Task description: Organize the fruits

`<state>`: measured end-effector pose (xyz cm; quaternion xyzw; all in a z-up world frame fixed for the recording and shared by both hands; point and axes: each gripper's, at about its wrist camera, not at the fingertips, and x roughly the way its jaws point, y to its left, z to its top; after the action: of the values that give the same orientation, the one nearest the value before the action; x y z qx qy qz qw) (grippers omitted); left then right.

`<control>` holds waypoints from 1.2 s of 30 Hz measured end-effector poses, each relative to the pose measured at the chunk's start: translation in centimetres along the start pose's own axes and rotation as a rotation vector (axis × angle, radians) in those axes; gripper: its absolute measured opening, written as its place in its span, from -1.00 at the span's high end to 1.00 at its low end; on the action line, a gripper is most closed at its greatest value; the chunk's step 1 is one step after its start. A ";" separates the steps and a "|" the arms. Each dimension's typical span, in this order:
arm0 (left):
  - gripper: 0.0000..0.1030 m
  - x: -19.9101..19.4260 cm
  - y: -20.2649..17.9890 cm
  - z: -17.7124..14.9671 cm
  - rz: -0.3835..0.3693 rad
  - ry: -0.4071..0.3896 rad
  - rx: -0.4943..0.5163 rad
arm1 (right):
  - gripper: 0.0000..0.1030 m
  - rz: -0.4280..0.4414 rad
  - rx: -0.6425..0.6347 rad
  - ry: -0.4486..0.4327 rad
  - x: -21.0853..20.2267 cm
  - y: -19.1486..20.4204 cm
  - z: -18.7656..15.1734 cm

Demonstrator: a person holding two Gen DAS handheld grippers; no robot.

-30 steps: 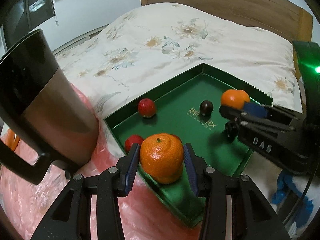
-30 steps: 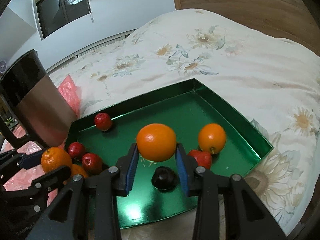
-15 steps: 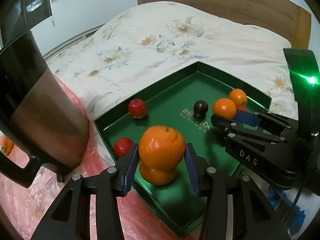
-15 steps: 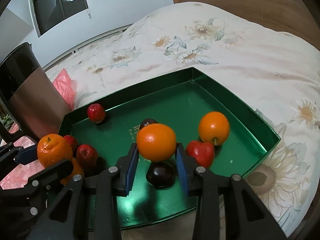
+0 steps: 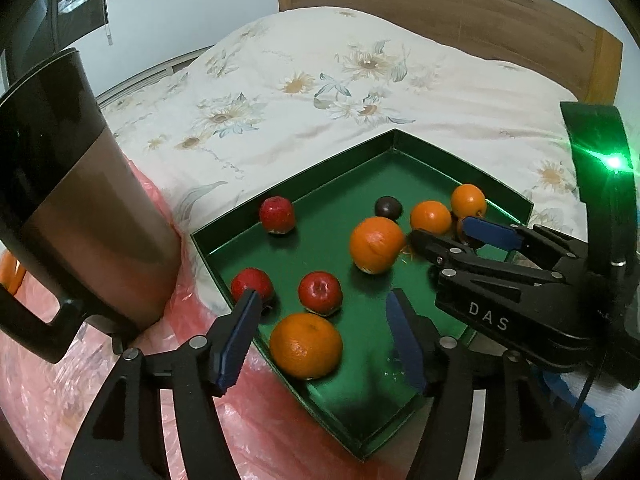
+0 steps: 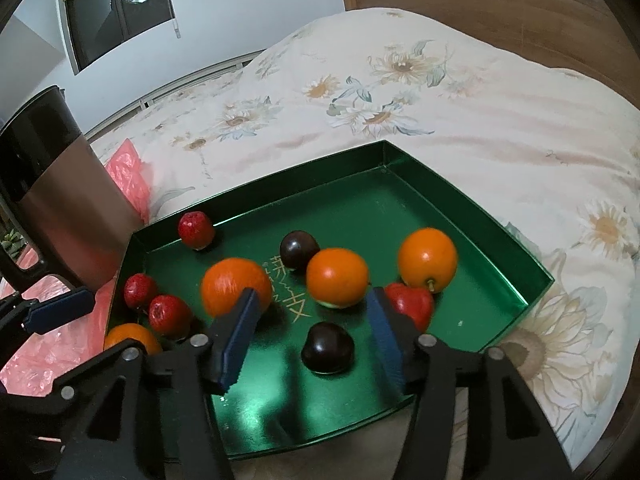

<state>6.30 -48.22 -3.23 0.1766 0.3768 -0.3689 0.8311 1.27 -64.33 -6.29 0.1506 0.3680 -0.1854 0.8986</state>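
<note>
A green tray point(image 5: 352, 152) point(image 6: 400, 164) lies on the bed and holds several fruits. My left gripper point(image 5: 322, 336) is open above its near corner, over a mandarin point(image 5: 306, 345) lying there. A blurred mandarin point(image 5: 377, 244) point(image 6: 236, 287) is mid-tray. My right gripper point(image 6: 310, 334) is open and empty above the tray's front. A blurred orange point(image 6: 337, 277) lies just beyond it, another orange point(image 6: 427, 260) to the right. Red fruits point(image 5: 320, 288) point(image 6: 196, 230) and dark plums point(image 6: 327, 348) point(image 6: 298, 249) are scattered in the tray.
A tall dark and copper jug point(image 5: 60, 200) point(image 6: 52, 200) stands left of the tray on pink plastic wrap point(image 5: 60, 380). The flowered bedspread point(image 5: 320, 80) lies beyond, with a wooden headboard point(image 5: 460, 8) at the back.
Both grippers opened and let go of their fruit. The left's mandarin now rolls mid-tray. The right's orange now sits on the tray floor.
</note>
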 end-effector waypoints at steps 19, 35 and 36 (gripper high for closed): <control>-0.42 -6.5 4.8 -4.2 0.075 -0.033 -0.097 | -1.00 0.029 -0.074 -0.003 -3.7 4.9 -0.9; -0.63 -12.5 10.8 -10.1 0.194 -0.047 -0.215 | -1.00 0.107 -0.170 0.014 -7.2 13.2 -4.0; -0.63 -13.0 11.2 -10.6 0.207 -0.052 -0.229 | -1.00 0.110 -0.176 0.015 -7.3 13.7 -4.2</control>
<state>3.68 -28.47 -0.18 0.1090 0.3747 -0.2402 0.8888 0.01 -48.89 -2.09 0.0928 0.3808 -0.1015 0.9144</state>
